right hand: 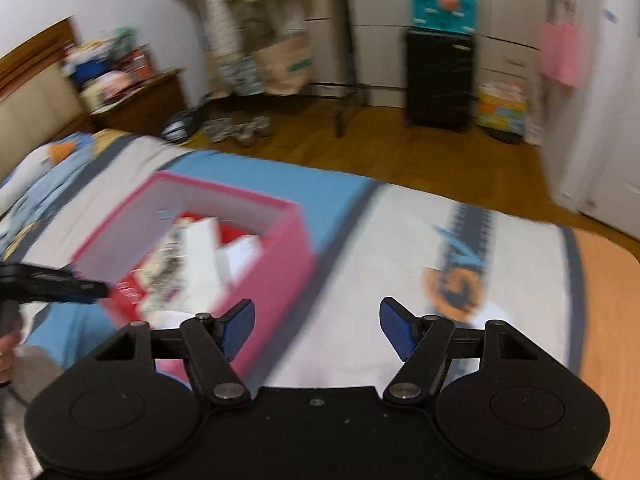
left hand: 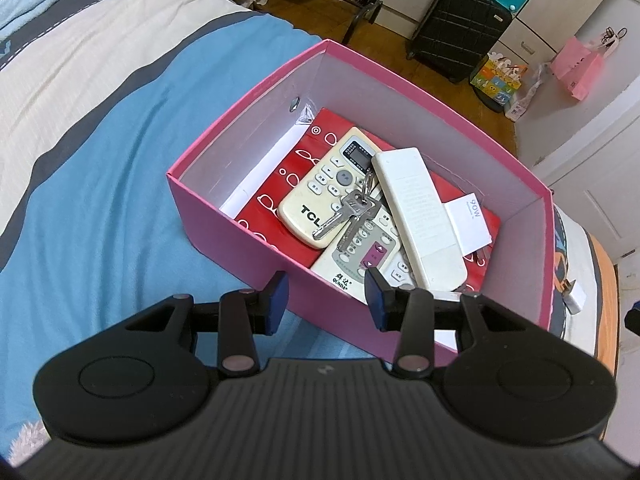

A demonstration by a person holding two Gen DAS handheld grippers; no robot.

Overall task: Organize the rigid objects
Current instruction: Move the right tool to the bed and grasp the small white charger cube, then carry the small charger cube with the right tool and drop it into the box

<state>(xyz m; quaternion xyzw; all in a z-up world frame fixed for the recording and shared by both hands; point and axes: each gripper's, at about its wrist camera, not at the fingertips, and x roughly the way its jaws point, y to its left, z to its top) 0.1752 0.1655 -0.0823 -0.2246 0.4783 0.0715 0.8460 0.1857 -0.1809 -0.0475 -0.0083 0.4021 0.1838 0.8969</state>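
A pink box point(left hand: 224, 216) stands on the bed. Inside lie a TCL remote point(left hand: 320, 196), a QUNDA remote point(left hand: 368, 256), a plain white remote point(left hand: 420, 220), a bunch of keys point(left hand: 352, 212), a white charger point(left hand: 468, 220) and a red booklet point(left hand: 272, 200). My left gripper point(left hand: 326, 300) is open and empty, just above the box's near wall. My right gripper point(right hand: 316, 324) is open and empty over the bedspread, right of the blurred pink box point(right hand: 280, 264). The left gripper point(right hand: 52, 280) shows at the left edge of the right wrist view.
The bed point(left hand: 100, 160) has a blue, white and grey cover. A small white object point(left hand: 574, 300) lies on the bed right of the box. A black suitcase point(left hand: 460, 28), bags and a clothes rack stand on the wooden floor beyond the bed.
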